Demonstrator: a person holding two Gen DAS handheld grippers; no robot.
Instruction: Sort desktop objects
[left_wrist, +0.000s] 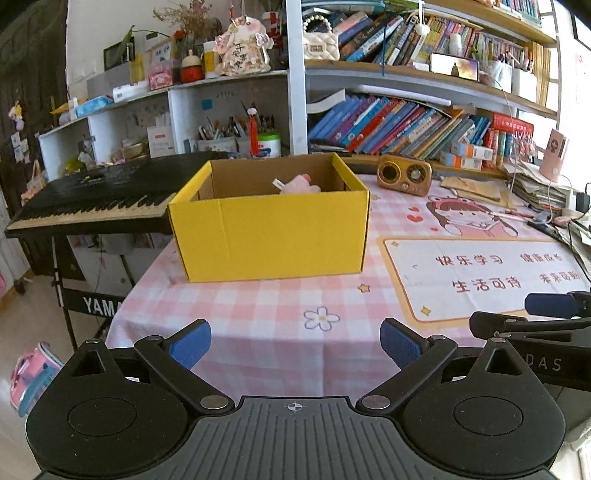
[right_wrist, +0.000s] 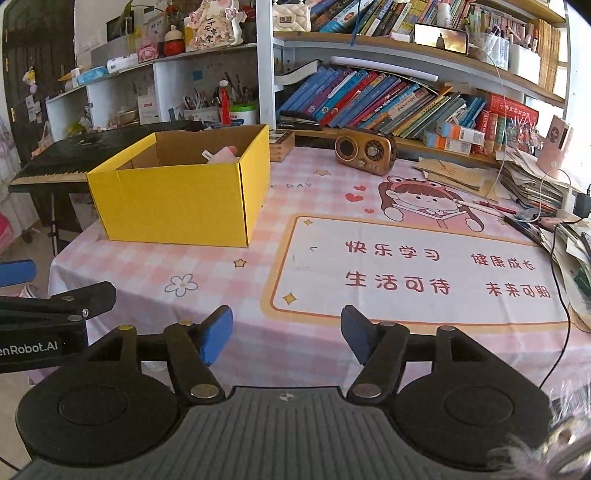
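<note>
I am holding the left gripper (left_wrist: 295, 345) and the right gripper (right_wrist: 287, 336) half open and empty above the pink checked tablecloth (right_wrist: 229, 295), because the pink plush toy (left_wrist: 297, 184) is already lying inside the yellow cardboard box (left_wrist: 271, 236).

A yellow cardboard box with a plain brown inside (left_wrist: 271, 236) stands open near the left edge of a table covered in a pink checked cloth with a cartoon girl print (left_wrist: 295, 306). Inside the box lies a pink soft object with a white tag (left_wrist: 297, 183), only its top showing above the wall. A brown retro-style radio (left_wrist: 403, 175) sits at the table's far edge, just right of the box. Off the left edge stands a black electronic keyboard (left_wrist: 99, 195). The left gripper (left_wrist: 295, 345) hangs over the near edge, blue pads wide apart, nothing between them. The right gripper's black finger with a blue pad (left_wrist: 554, 314) enters near the right edge.
</note>
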